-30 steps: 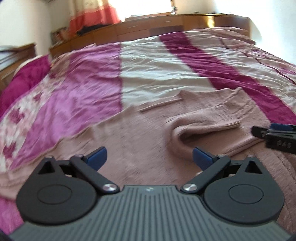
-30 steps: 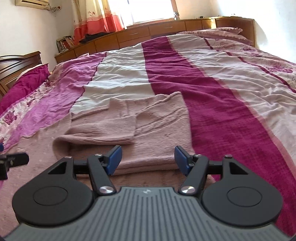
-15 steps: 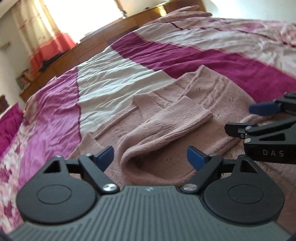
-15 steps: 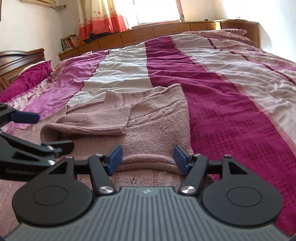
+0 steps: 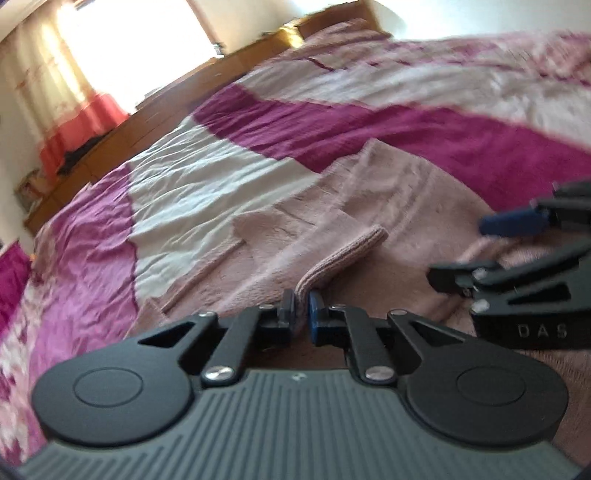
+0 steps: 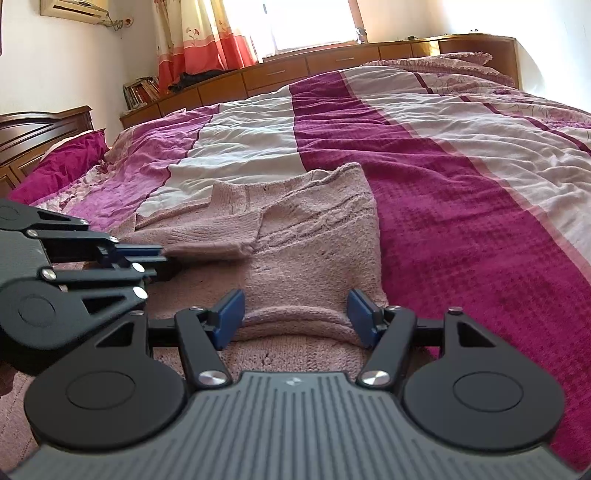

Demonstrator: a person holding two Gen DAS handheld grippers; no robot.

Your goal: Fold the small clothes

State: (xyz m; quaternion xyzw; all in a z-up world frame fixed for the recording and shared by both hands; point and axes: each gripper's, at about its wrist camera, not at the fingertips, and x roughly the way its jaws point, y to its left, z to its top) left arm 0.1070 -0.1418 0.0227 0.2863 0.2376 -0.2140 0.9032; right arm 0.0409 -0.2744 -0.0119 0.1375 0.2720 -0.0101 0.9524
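Magenta-and-cream striped bedspread carries a dusty-pink knit sweater, partly folded, long axis running away from the cameras, neckline far. One sleeve lies crosswise over the body. Left claw pinched shut on the sleeve. Right claw open, straddling the sweater's near fold.

A striped bedspread covers the bed. Behind it run wooden drawers, a curtain and books; an air conditioner hangs above.
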